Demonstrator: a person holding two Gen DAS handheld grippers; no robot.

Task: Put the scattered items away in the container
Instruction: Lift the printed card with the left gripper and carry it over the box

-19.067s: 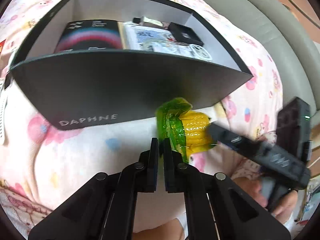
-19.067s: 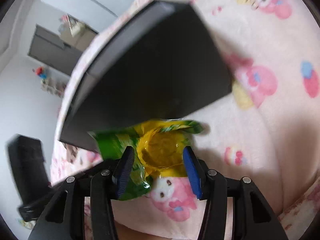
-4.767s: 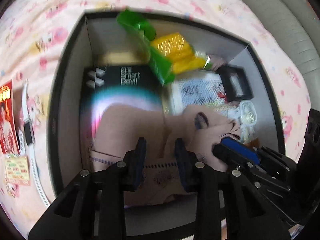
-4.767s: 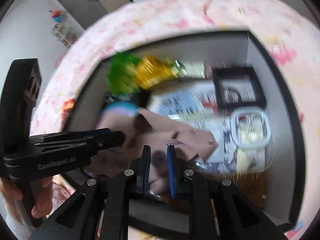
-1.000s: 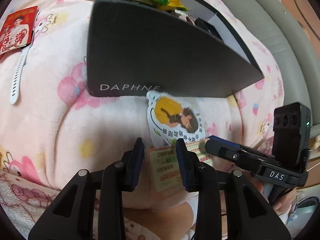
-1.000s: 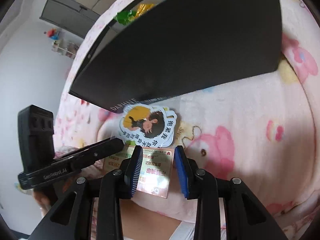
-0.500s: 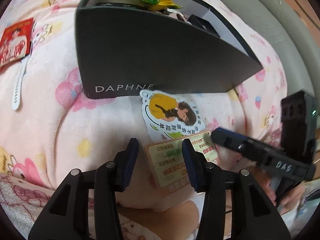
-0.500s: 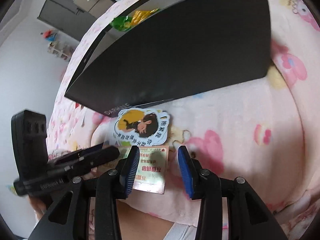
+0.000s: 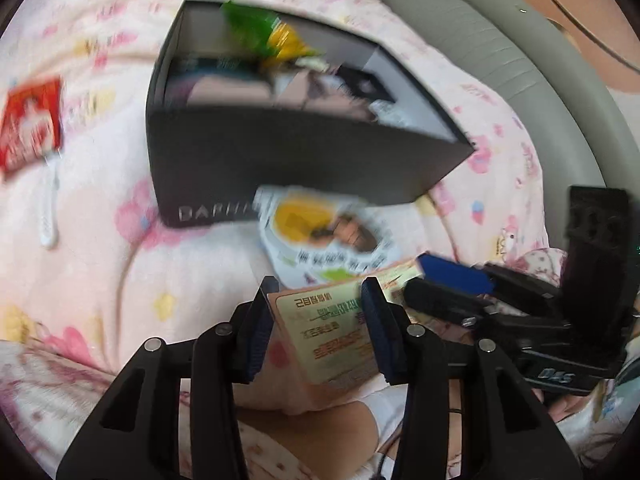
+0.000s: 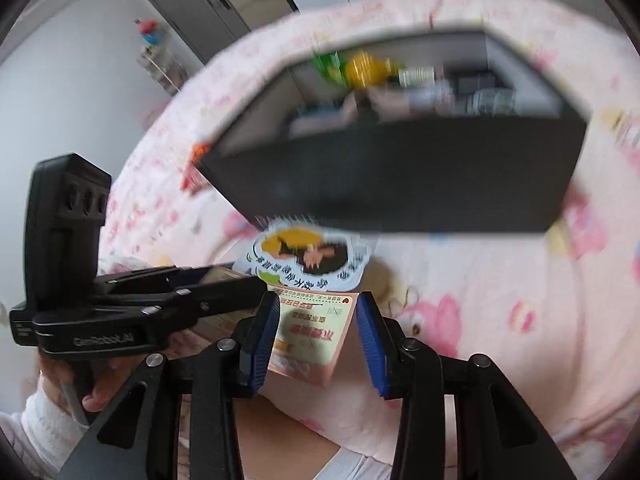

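Observation:
The dark open box (image 9: pixel 280 168) (image 10: pixel 400 184) sits on the pink blanket and holds a green and yellow corn packet (image 9: pixel 264 36) (image 10: pixel 356 64) and several flat items. In front of it lie a white cartoon sticker (image 9: pixel 324 232) (image 10: pixel 308 256) and a pink-edged card (image 9: pixel 332 332) (image 10: pixel 312 336). My left gripper (image 9: pixel 318 300) is open with the card between its fingers. My right gripper (image 10: pixel 316 312) is open over the same card. Each gripper shows in the other's view, the right one (image 9: pixel 452 284) by the card's right corner, the left one (image 10: pixel 224 292) at its left edge.
A red packet (image 9: pixel 30 124) and a white watch strap (image 9: pixel 50 204) lie on the blanket (image 9: pixel 100 260) left of the box. A grey cushioned edge (image 9: pixel 520 60) curves at the back right. Grey cabinets (image 10: pixel 208 4) stand beyond the bed.
Both grippers have opened wider and pulled up and back, so the box interior shows again. The card and sticker stay in front of the box.

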